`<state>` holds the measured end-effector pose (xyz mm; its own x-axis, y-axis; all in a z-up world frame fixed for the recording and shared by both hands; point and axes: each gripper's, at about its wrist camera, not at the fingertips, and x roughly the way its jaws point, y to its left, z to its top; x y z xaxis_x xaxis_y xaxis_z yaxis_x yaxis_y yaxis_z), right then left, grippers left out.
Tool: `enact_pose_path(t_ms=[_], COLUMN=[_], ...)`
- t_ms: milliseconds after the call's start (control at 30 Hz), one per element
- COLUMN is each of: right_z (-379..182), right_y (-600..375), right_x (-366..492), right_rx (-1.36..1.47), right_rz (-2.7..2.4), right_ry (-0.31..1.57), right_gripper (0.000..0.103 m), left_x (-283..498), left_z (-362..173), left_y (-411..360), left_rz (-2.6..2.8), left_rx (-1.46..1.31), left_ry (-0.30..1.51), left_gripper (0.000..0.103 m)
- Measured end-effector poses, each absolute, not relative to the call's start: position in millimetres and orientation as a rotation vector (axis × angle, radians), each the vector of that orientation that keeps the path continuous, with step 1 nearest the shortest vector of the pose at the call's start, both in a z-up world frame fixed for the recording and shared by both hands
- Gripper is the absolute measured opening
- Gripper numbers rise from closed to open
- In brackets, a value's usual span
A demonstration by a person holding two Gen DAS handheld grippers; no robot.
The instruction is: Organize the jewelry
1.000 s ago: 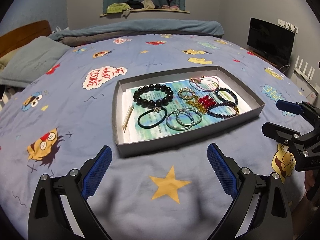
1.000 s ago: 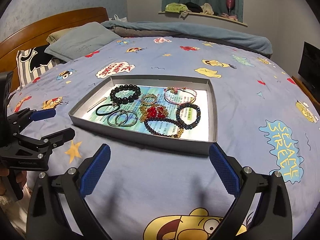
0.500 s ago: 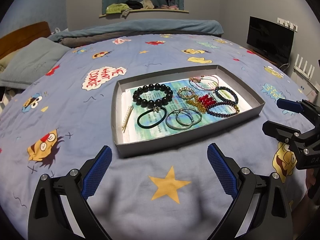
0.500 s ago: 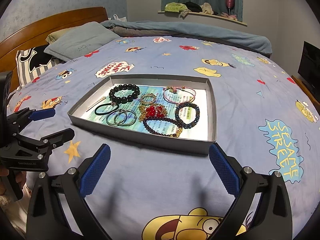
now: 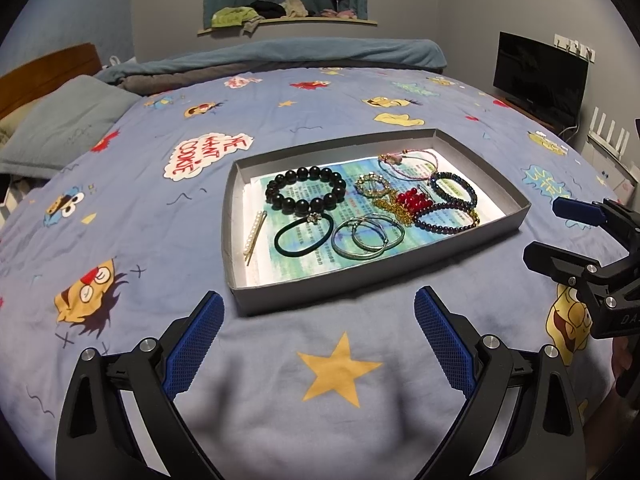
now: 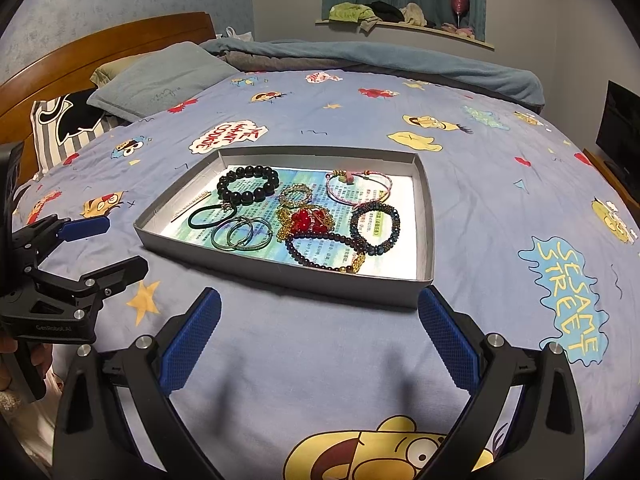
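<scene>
Slightly nearer view of tray [image 6: 224, 242]

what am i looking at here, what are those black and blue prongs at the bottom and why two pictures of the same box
The prongs are hand-held claws: a person holds one in each hand, each with a camera looking along its fingers. One picture is from the left claw, the other from the right claw; each also sees the other at its edge. Both are open and hold nothing. On the cartoon bedsheet sits a shallow grey tray of jewelry: a black bead bracelet, a black hair tie, silver bangles, a red bead cluster and a pearl hair clip.
</scene>
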<state>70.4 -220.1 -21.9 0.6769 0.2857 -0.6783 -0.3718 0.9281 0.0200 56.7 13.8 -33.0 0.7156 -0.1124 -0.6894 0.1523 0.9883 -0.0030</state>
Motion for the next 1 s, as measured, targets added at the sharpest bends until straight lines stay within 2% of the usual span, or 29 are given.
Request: enact_pose_path(t_ms=[767, 1000], right_z=[-26.0, -27.9], right_y=[-217.1, -217.6], right_x=[72.0, 72.5], right_rx=[-0.129, -0.130], right_rz=[0.370, 0.370], right_ry=[0.757, 0.764], right_gripper=[0.097, 0.097], left_x=[57.5, 57.7], left_z=[-34.3, -32.4], left_y=[14.1, 18.3], left_rz=[-0.148, -0.139], left_rx=[0.057, 0.069], left_ry=[0.762, 0.714], left_gripper=[0.095, 0.095])
